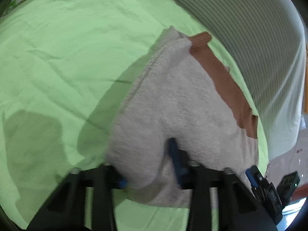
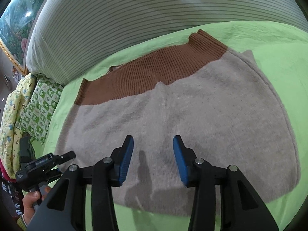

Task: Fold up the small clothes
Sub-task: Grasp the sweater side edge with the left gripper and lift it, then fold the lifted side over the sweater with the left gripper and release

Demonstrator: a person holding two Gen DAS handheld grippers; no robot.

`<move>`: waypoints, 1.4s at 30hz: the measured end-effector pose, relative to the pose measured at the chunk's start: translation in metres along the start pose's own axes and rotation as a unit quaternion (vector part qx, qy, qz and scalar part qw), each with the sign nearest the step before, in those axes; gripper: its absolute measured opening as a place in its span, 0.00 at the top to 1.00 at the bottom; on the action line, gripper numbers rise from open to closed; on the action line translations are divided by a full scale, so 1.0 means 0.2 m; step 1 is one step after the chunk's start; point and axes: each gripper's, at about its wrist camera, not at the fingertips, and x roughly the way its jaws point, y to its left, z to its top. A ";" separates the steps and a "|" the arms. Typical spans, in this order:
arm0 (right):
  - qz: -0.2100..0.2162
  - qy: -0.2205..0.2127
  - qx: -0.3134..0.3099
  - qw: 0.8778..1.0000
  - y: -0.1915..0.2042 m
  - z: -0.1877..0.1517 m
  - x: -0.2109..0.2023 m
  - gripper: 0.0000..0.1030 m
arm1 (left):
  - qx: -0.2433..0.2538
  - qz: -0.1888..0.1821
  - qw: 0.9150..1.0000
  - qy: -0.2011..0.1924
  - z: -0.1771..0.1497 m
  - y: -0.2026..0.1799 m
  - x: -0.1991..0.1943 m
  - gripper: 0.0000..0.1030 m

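A small grey knit garment (image 2: 192, 115) with a brown ribbed band (image 2: 154, 73) lies folded on the green bedsheet (image 2: 279, 44). In the left wrist view my left gripper (image 1: 150, 165) holds an edge of the grey garment (image 1: 173, 105) between its blue pads (image 1: 174, 150), and the cloth drapes over the fingers. My right gripper (image 2: 153, 157) is open and empty, hovering just above the garment's near part. The left gripper (image 2: 57, 159) also shows at the lower left of the right wrist view, held by a hand.
A striped bolster or pillow (image 2: 134, 19) lies along the far side of the bed. Patterned green and yellow cushions (image 2: 38, 105) sit at the left. A framed picture (image 2: 15, 25) hangs at the far left. The right gripper (image 1: 259, 182) shows at the lower right of the left wrist view.
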 end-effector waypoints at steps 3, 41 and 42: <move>0.022 0.004 -0.010 1.000 0.03 0.01 0.04 0.64 | 0.012 -0.001 1.000 -0.006 0.00 -0.02 -0.02 0.82; 0.057 -0.059 0.125 0.989 -0.47 0.13 -0.30 0.41 | 0.388 -0.015 0.921 0.025 -0.60 -0.99 0.08 0.22; 0.054 -0.054 0.110 0.991 -0.45 0.16 -0.28 0.39 | 0.390 -0.006 0.920 0.023 -0.62 -0.97 0.08 0.22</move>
